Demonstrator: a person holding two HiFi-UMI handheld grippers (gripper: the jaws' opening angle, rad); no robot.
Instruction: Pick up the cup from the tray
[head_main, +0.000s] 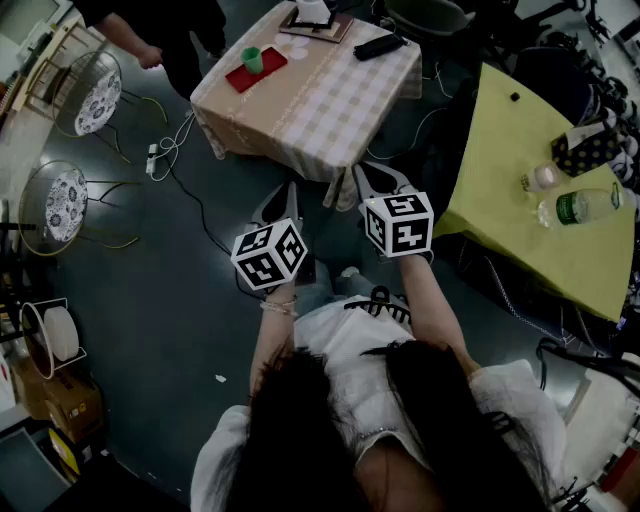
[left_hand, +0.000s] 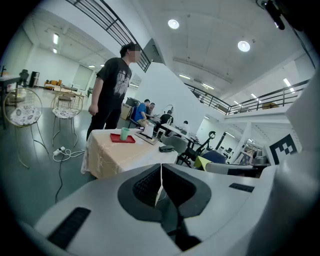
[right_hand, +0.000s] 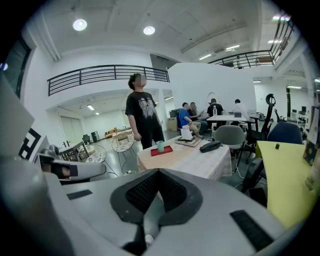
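Your dark hair and white top fill the bottom of the head view, both forearms stretched forward. You hold the left gripper (head_main: 285, 192) and right gripper (head_main: 375, 176) side by side over the dark grey floor (head_main: 170, 300), each with its black-and-white marker cube on top. Both point at the square table with the beige checked cloth (head_main: 320, 100) but stop short of its near edge.

Left gripper (left_hand: 161, 169): jaws pressed together, only a thin seam shows, nothing between them. Right gripper (right_hand: 157, 173): jaws pressed together too, nothing pinched.

Small green plastic cup (head_main: 252, 60) stands upright on the flat red rectangular tray (head_main: 268, 66), near the table's far left corner, well apart from both grippers. Same cup (left_hand: 124, 133) and tray (left_hand: 116, 138) in the left gripper view; cup (right_hand: 160, 146) and tray (right_hand: 166, 149) in the right gripper view.

1 long black object (head_main: 379, 46) lies on the cloth further right. 1 person in a black printed T-shirt (right_hand: 142, 115) stands just beside the table's far side. At your right, 1 yellow-green table (head_main: 510, 200) carries a clear plastic bottle (head_main: 585, 206) lying on its side.
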